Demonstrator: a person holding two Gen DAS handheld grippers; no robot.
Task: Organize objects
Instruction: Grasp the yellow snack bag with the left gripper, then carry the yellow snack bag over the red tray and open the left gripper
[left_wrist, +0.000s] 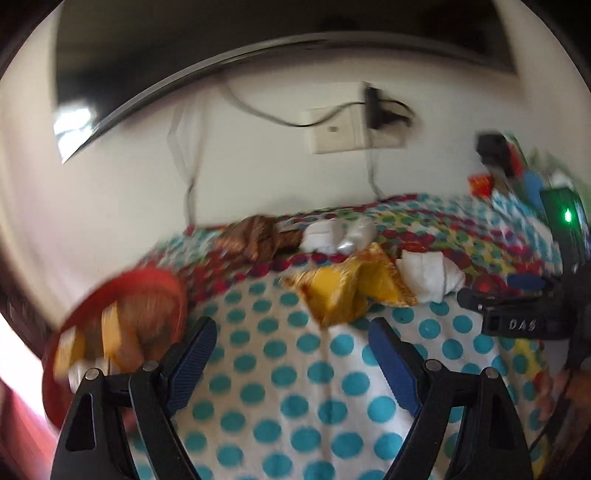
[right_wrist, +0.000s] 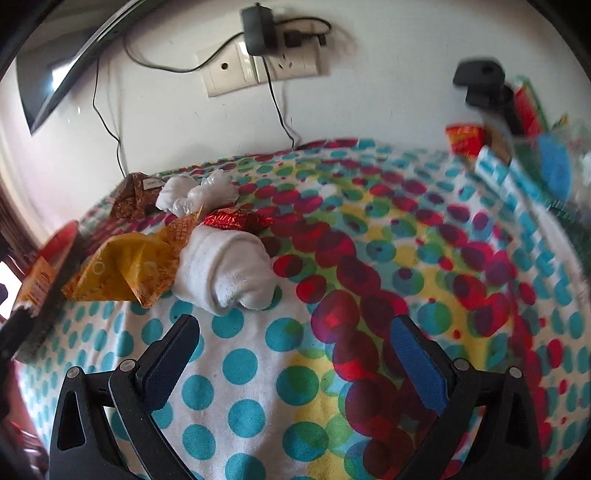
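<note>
The left gripper (left_wrist: 291, 360) hangs over the polka-dotted fleece cloth (left_wrist: 295, 406), its blue-padded jaws spread wide with nothing between them. Ahead lies a crumpled yellow foil snack packet (left_wrist: 340, 291), touching a rolled white sock (left_wrist: 430, 275) beside it. A red round bowl (left_wrist: 122, 321) holding packets sits at the left edge — blurred. The right gripper (right_wrist: 299, 362) also has its jaws spread and empty, just short of the sock. Behind the sock lie a red foil wrapper (right_wrist: 236, 219), a brown patterned packet (right_wrist: 135, 197) and a white plastic-wrapped bundle (right_wrist: 199, 197) — near the wall.
</note>
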